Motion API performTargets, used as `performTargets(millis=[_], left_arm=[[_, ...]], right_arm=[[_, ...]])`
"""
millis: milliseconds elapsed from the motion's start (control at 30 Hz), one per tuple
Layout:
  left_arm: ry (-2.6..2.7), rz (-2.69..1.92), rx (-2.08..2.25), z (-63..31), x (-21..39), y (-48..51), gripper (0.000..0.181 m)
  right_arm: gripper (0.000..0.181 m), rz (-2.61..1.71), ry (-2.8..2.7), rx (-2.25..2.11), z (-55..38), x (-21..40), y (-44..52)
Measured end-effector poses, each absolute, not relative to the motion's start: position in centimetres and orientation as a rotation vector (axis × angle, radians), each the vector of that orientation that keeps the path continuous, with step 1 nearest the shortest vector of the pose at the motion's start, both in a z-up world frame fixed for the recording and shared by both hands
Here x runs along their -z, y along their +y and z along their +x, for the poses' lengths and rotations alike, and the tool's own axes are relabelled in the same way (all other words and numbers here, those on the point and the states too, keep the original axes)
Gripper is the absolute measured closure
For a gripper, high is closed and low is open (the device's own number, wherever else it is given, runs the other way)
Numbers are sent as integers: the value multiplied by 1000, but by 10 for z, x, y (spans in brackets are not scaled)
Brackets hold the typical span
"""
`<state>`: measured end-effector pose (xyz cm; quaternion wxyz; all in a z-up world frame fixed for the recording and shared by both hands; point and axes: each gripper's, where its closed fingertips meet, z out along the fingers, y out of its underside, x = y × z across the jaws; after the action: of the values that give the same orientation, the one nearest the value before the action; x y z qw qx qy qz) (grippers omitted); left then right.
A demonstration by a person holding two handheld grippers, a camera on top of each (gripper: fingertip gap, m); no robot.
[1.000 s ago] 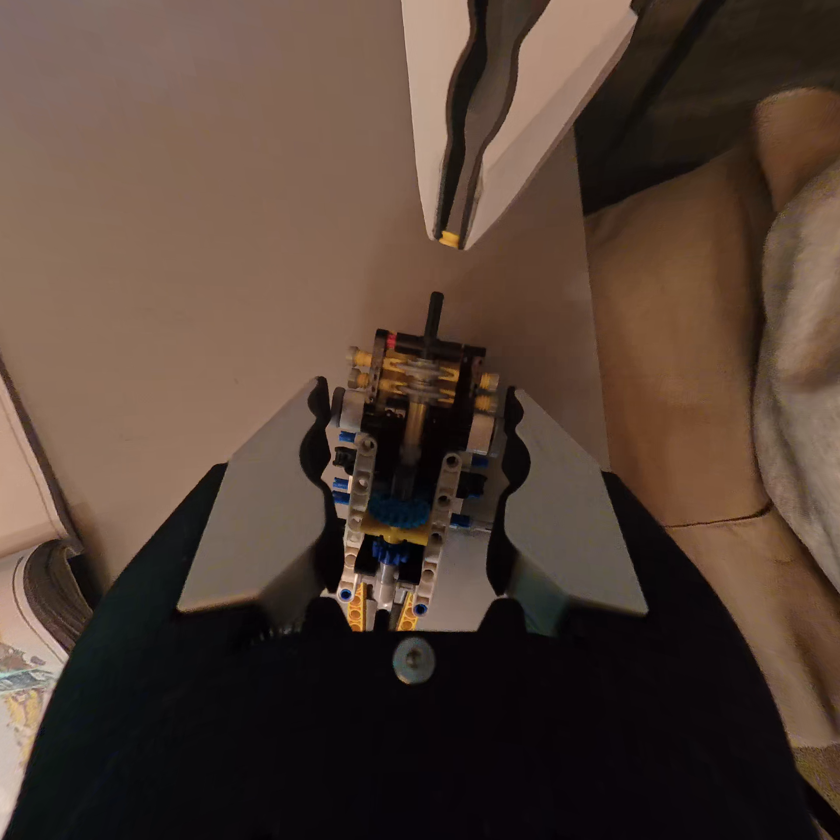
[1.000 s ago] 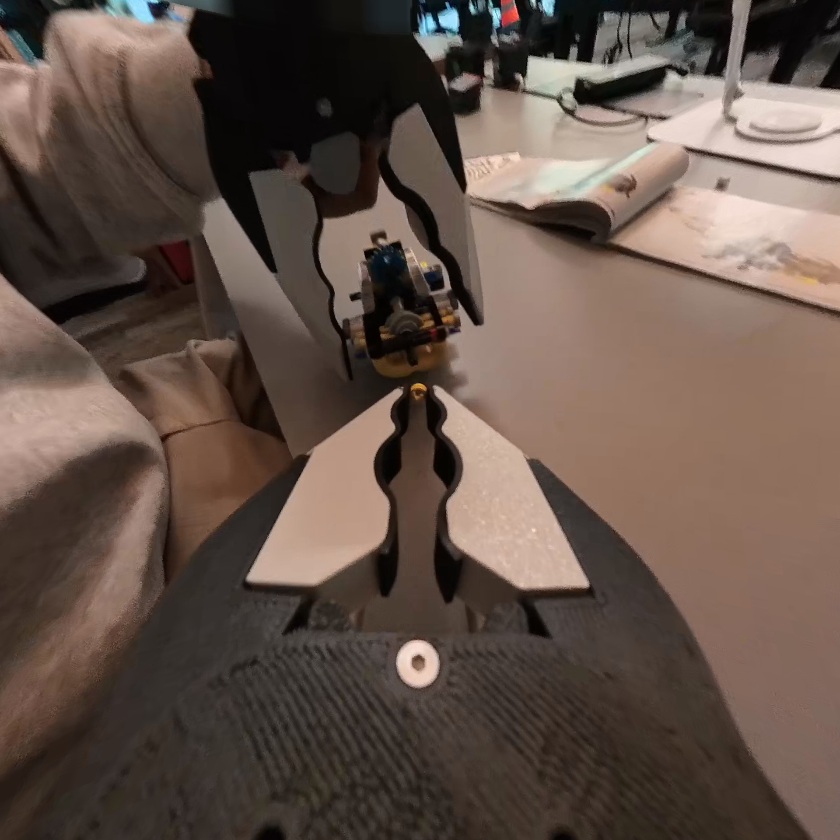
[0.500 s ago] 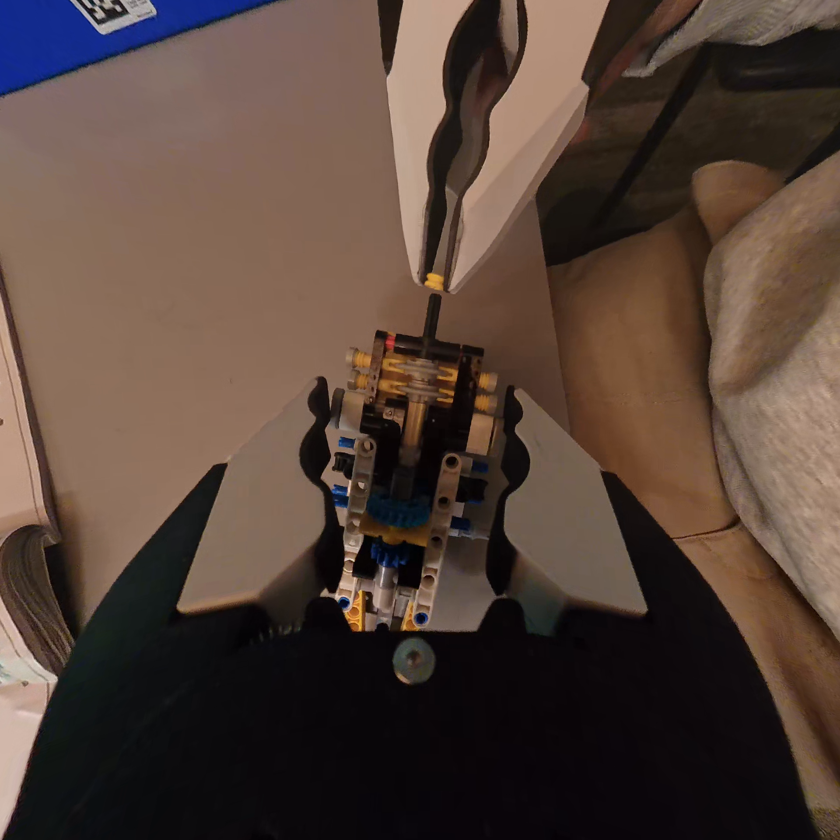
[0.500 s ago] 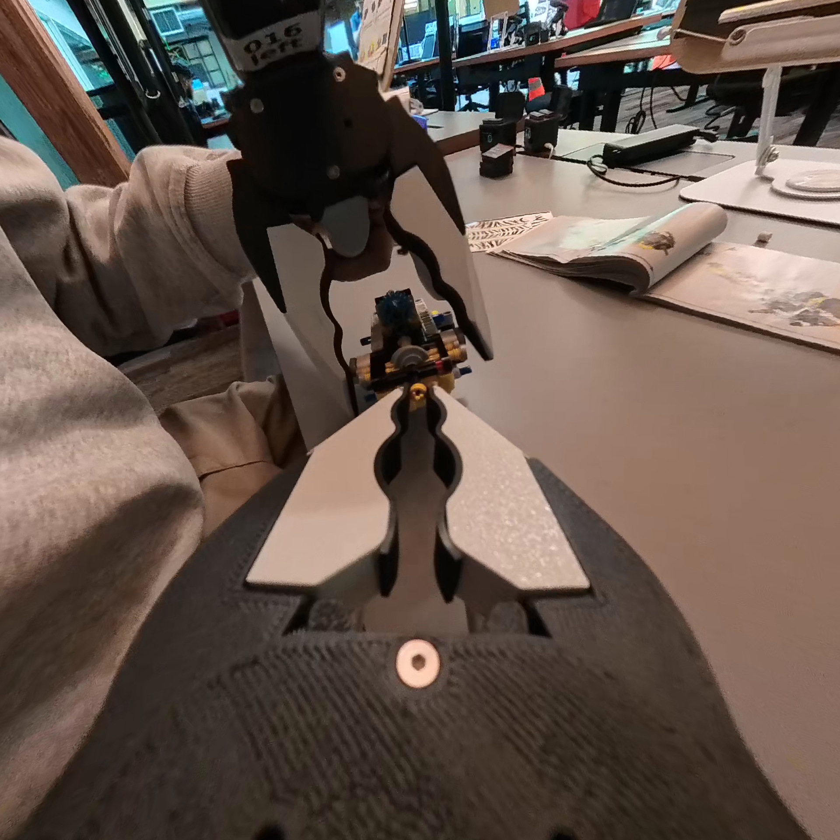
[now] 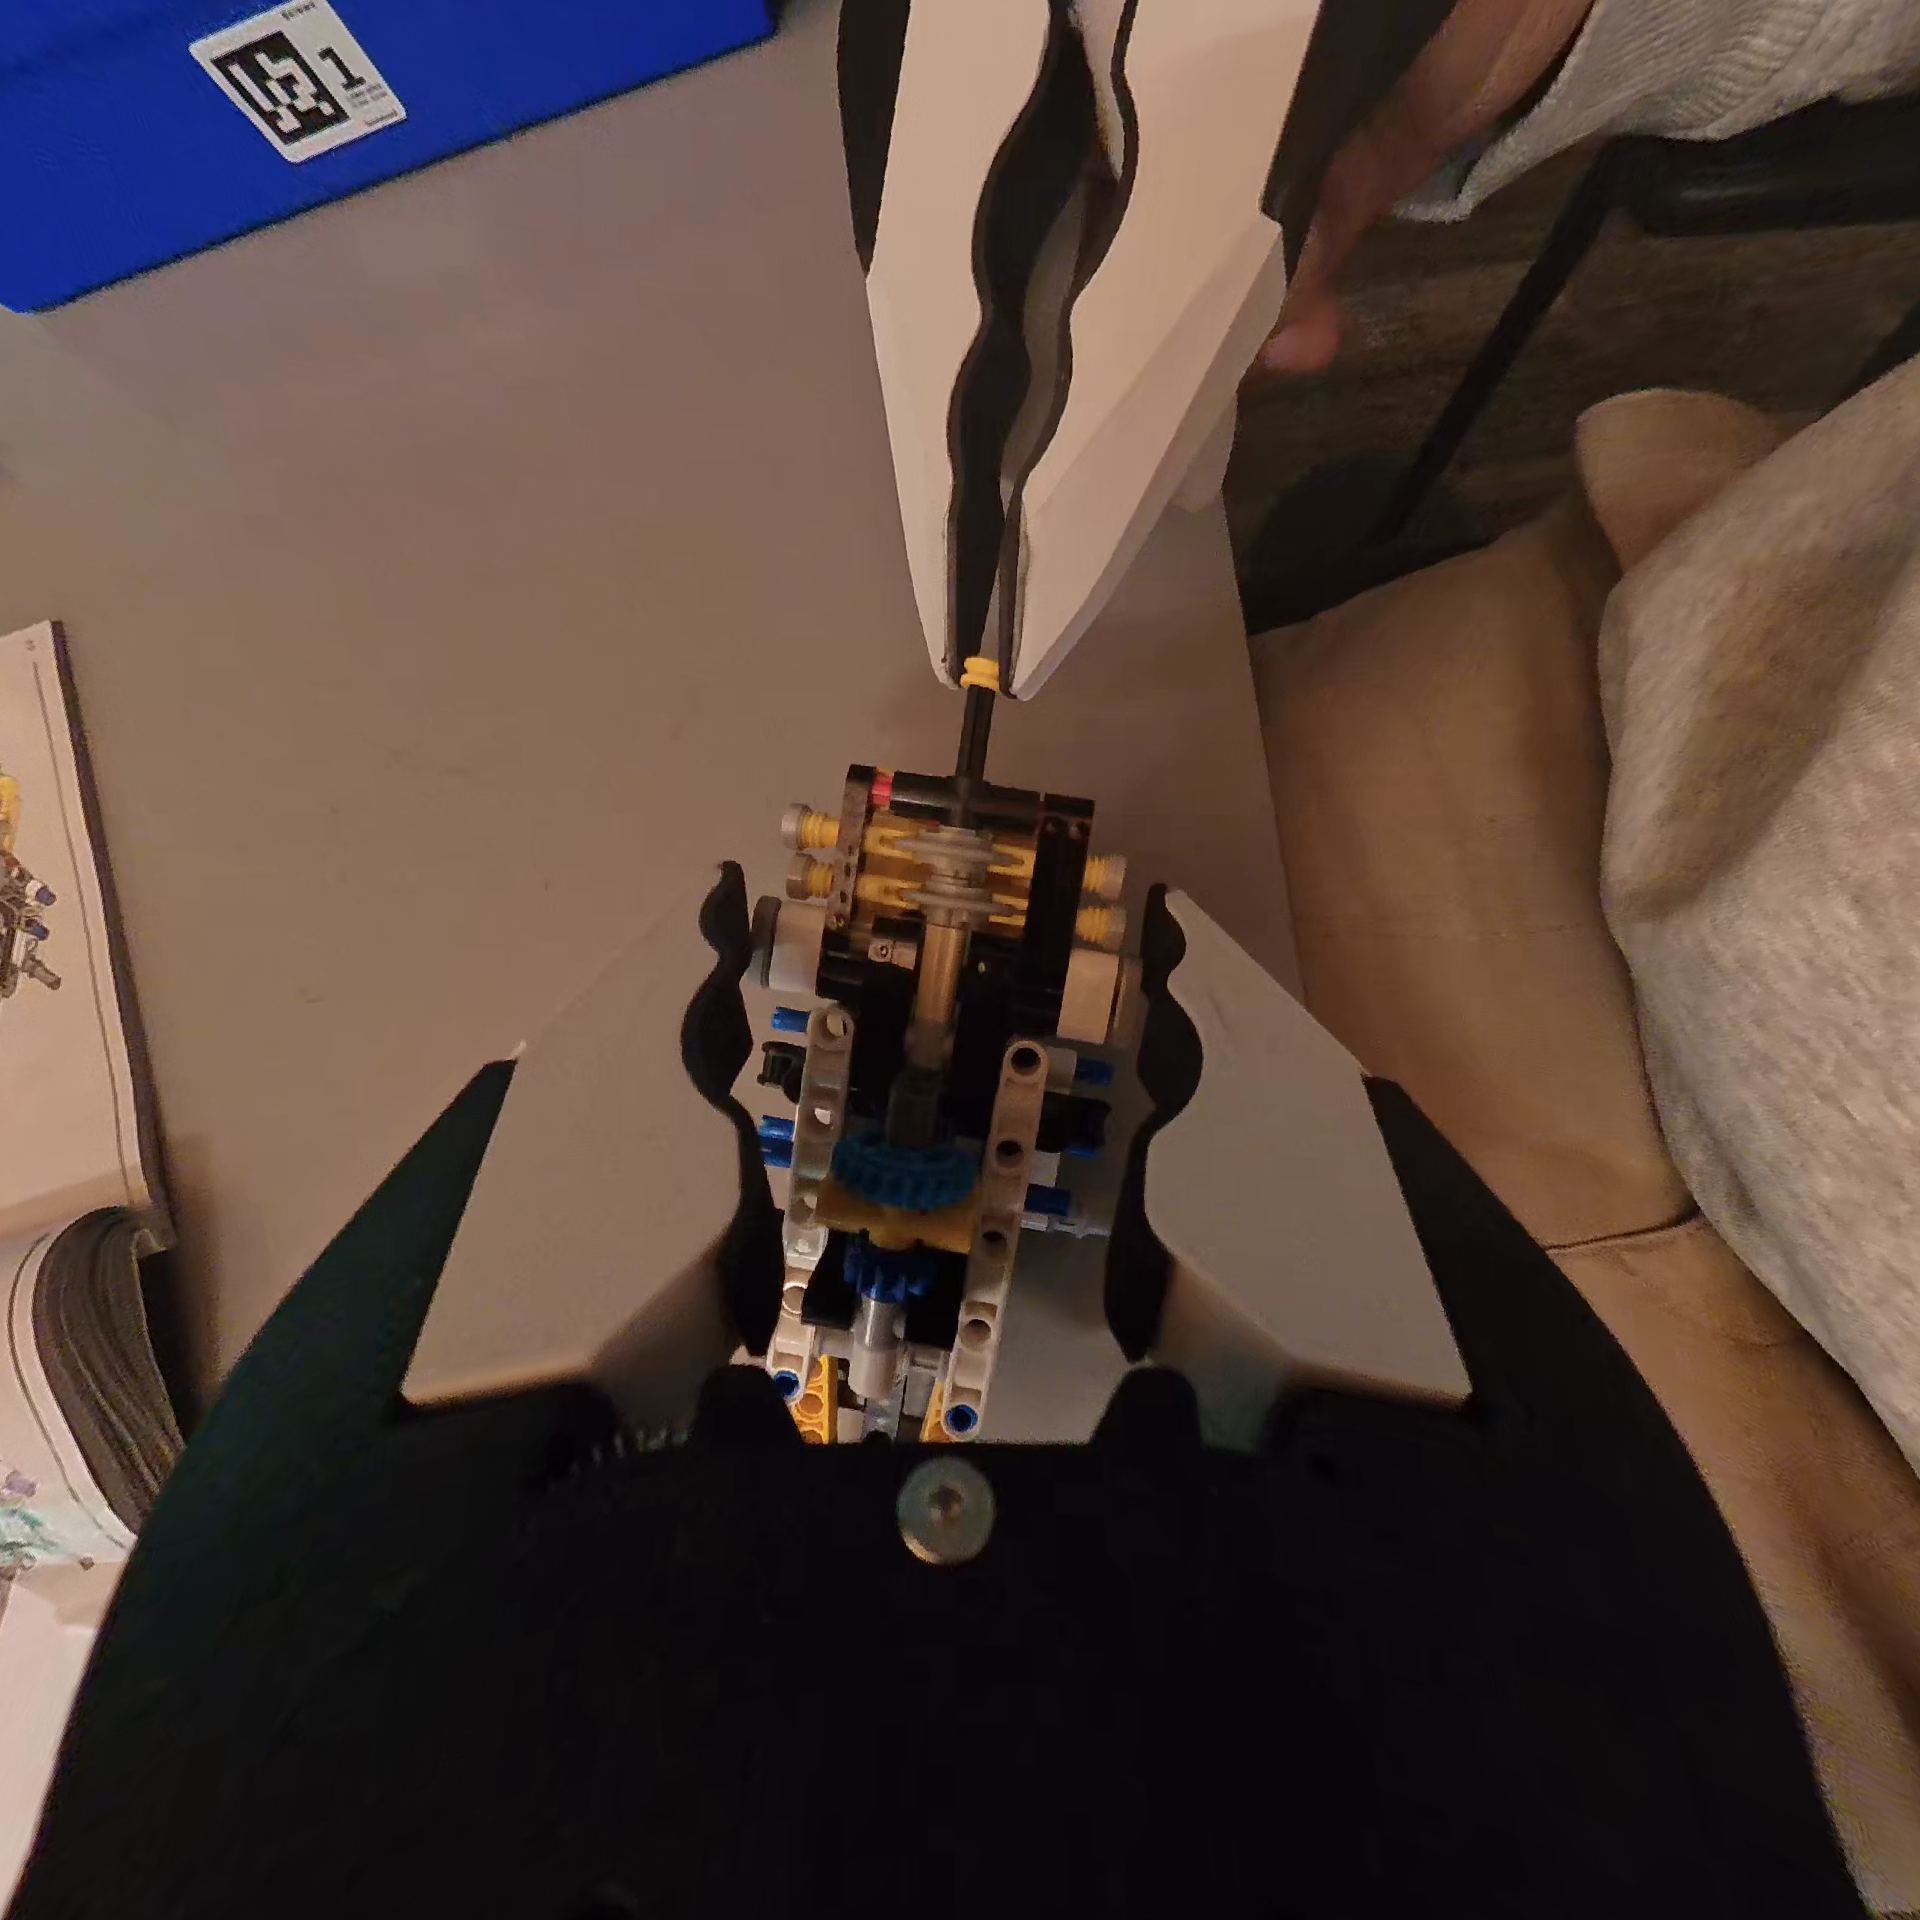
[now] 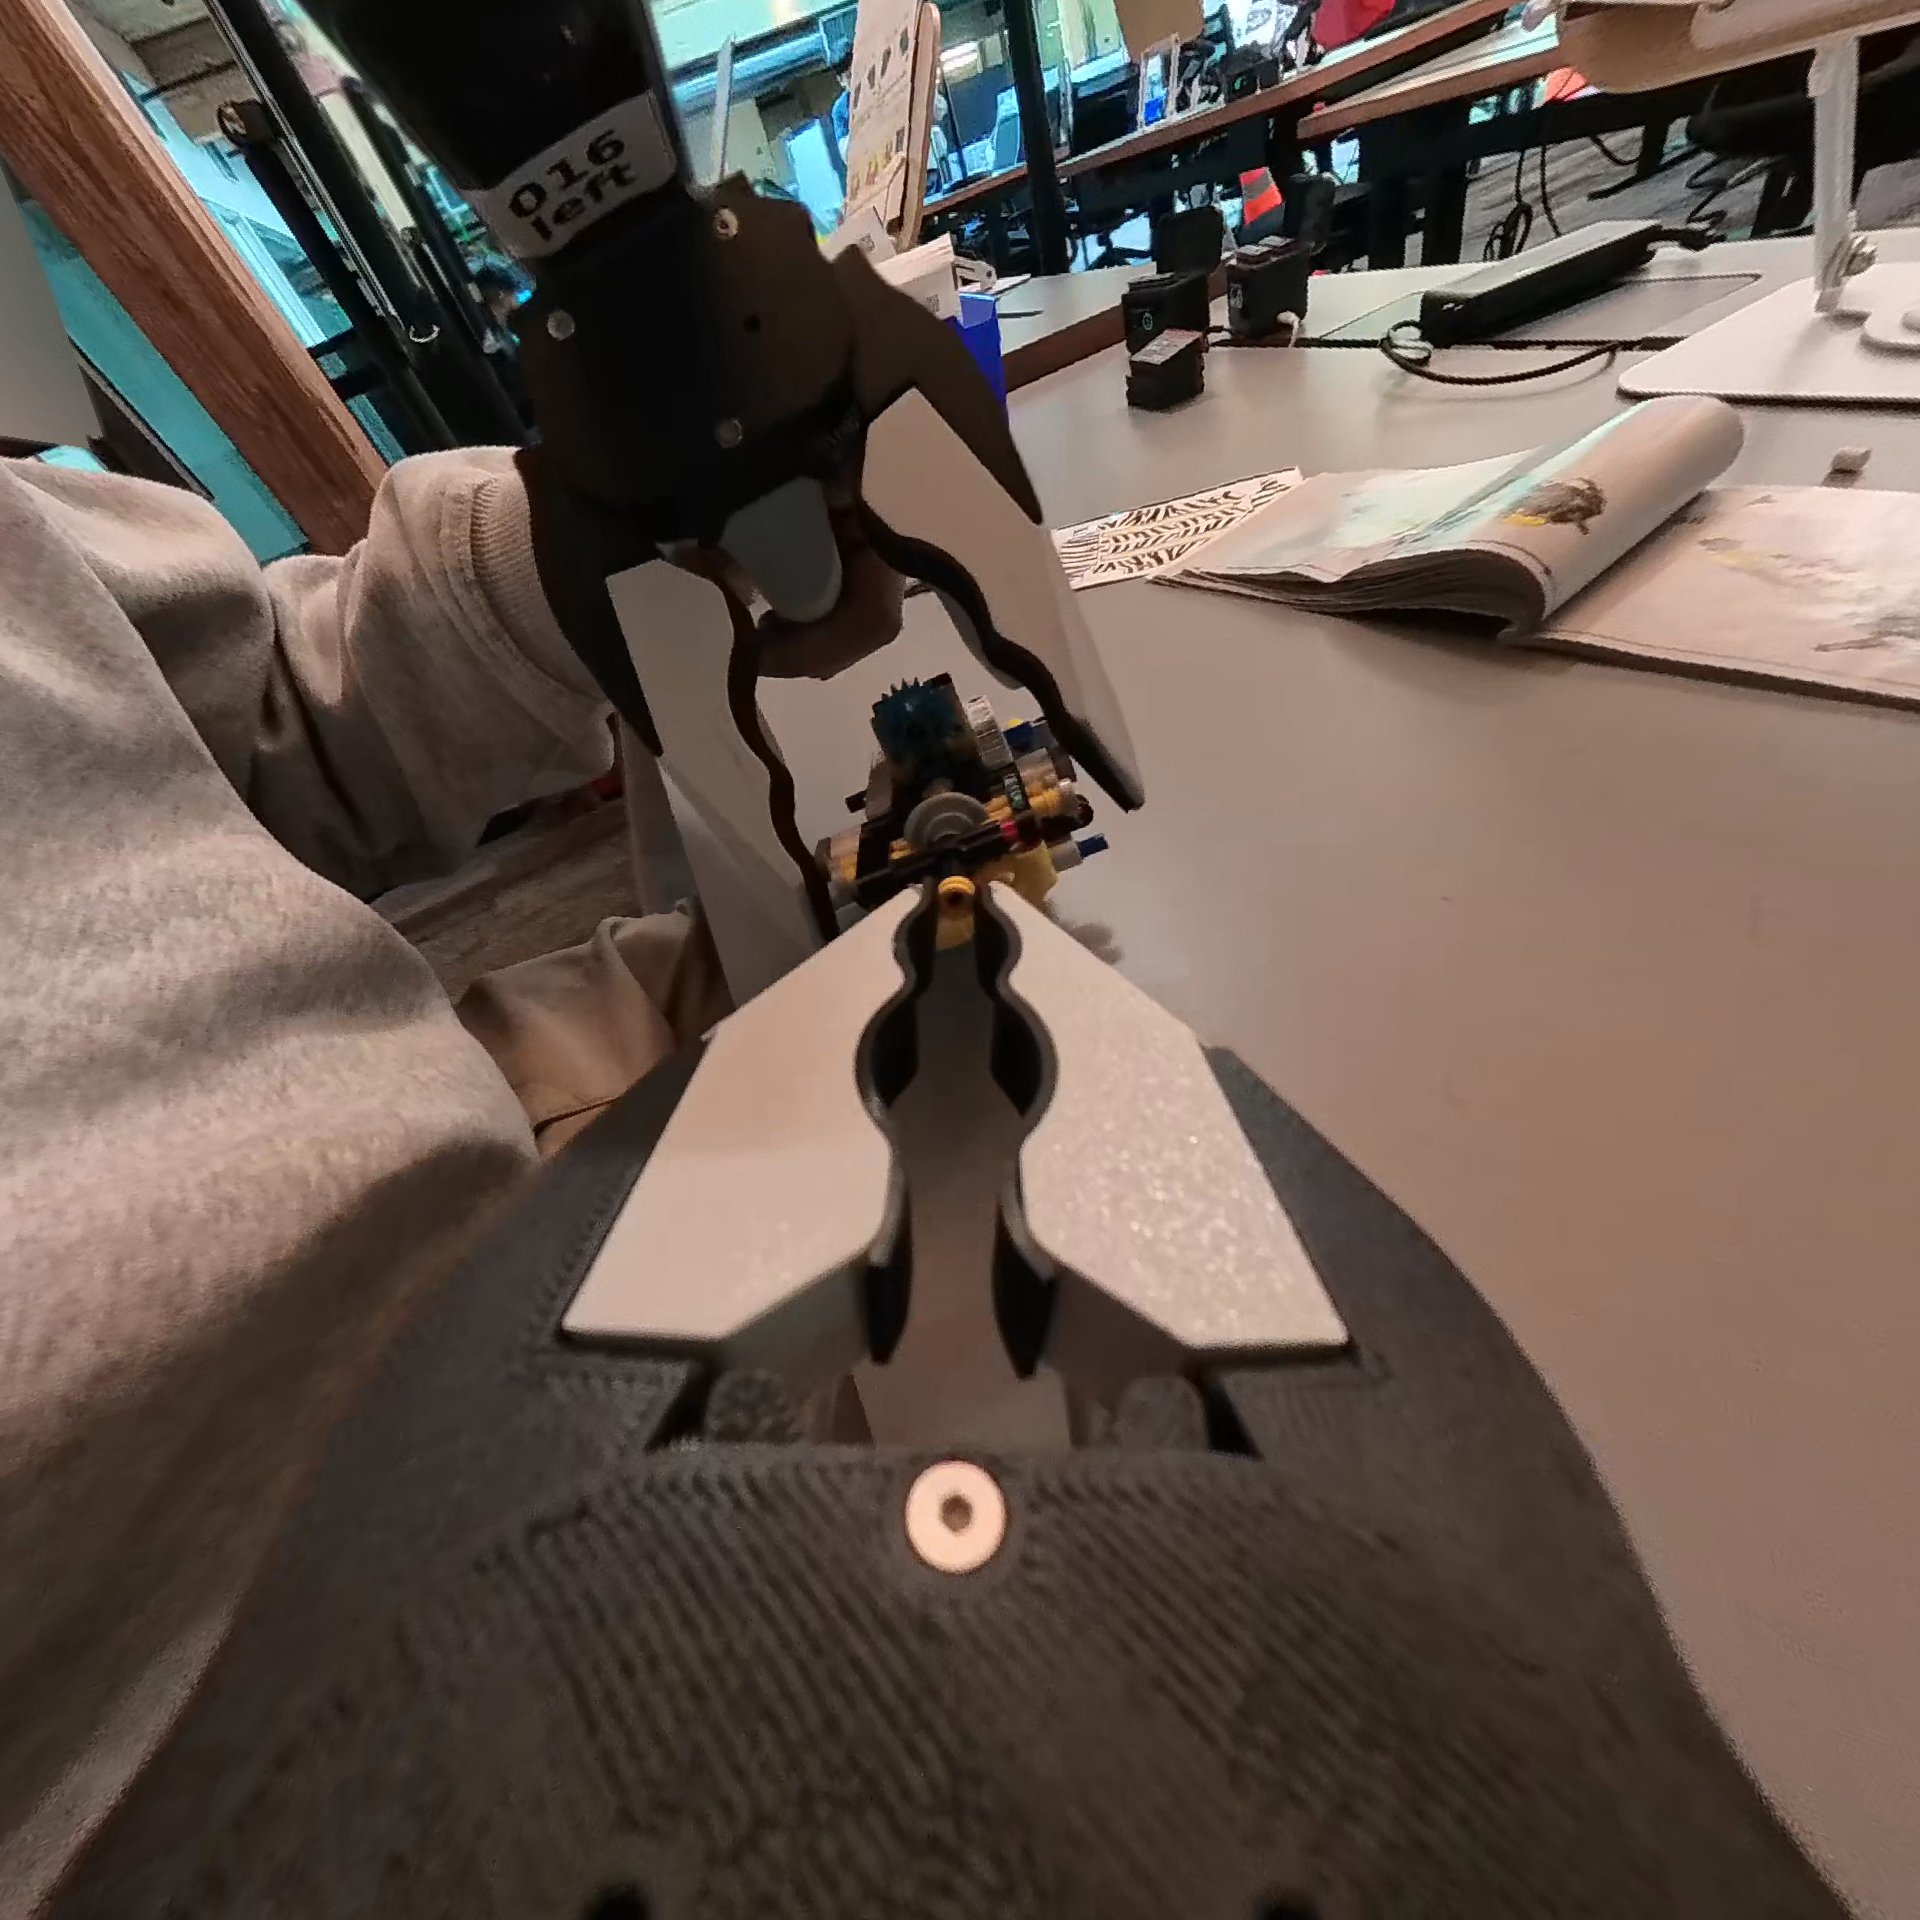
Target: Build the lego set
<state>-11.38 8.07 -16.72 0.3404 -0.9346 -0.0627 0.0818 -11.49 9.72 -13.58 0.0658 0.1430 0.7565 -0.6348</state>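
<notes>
My left gripper [image 5: 943, 914] is shut on a Lego assembly [image 5: 940, 1081] of grey beams, black frame, yellow parts and blue gears, held over the table's near edge. A black axle [image 5: 974, 740] sticks out of its far end. My right gripper [image 5: 982, 675] is shut on a small yellow bush [image 5: 981, 672], which sits at the axle's tip. In the right wrist view the right gripper [image 6: 954, 902] holds the yellow bush [image 6: 954, 891] against the assembly [image 6: 951, 821], with the left gripper [image 6: 966, 831] around it.
An open instruction booklet [image 6: 1538, 551] lies on the grey table [image 6: 1455, 935] to the right; it shows at the left edge in the left wrist view [image 5: 62, 935]. A blue box [image 5: 312, 135] lies beyond. A person's grey sleeve [image 6: 208, 935] and lap are at the table edge. Both grippers' tips are close together, under 4 cm apart.
My right gripper has moved in with the yellow bush, from a gap above the axle to its tip. The left gripper has tilted, still holding the assembly.
</notes>
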Motion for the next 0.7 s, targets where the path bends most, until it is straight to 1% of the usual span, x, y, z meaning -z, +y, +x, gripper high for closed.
performTargets(millis=[33, 500, 700], left_arm=[[-161, -2432, -216, -114, 167, 81, 107], [-95, -2511, -254, -110, 179, 82, 108], [-83, -2544, -252, -110, 186, 82, 108]], right_arm=[[176, 439, 2275, 1904, -115, 136, 97], [176, 614, 2102, 1557, -111, 150, 100], [176, 500, 2286, 1585, -111, 159, 101]])
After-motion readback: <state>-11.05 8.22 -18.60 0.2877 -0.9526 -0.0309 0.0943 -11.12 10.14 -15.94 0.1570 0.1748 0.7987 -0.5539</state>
